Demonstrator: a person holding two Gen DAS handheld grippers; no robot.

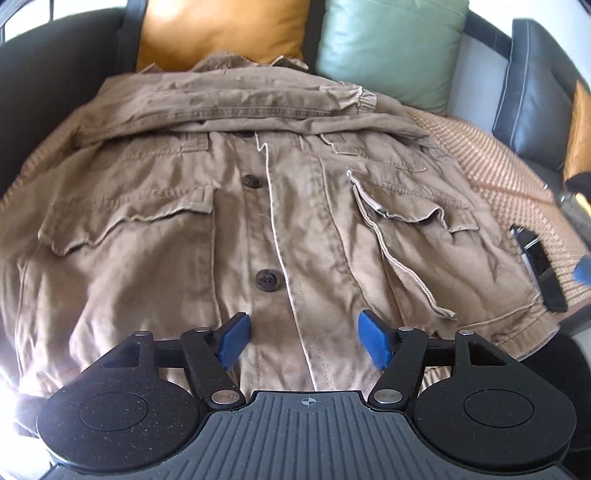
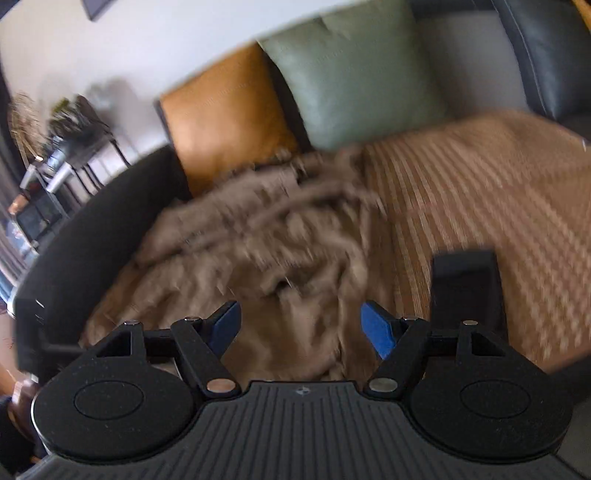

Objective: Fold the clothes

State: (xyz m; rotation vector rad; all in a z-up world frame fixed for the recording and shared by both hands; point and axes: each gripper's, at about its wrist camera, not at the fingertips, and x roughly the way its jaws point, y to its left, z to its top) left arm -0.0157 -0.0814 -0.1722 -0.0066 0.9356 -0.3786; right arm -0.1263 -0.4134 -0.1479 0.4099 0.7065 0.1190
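A tan button-up jacket [image 1: 258,206] lies front up on a woven orange-brown blanket [image 1: 517,173] on a sofa, with both sleeves folded across its chest. My left gripper [image 1: 304,341] is open and empty, just above the jacket's lower hem near the button placket. The right wrist view is blurred by motion. In it the jacket [image 2: 258,251] lies ahead and to the left. My right gripper [image 2: 301,332] is open and empty above the jacket's right edge.
An orange cushion [image 1: 221,33] and a green cushion [image 1: 388,48] lean on the sofa back. A black phone-like object [image 1: 543,273] lies on the blanket [image 2: 480,192] right of the jacket. A dark armrest [image 2: 92,229] stands left. A dark leather cushion [image 1: 532,92] stands far right.
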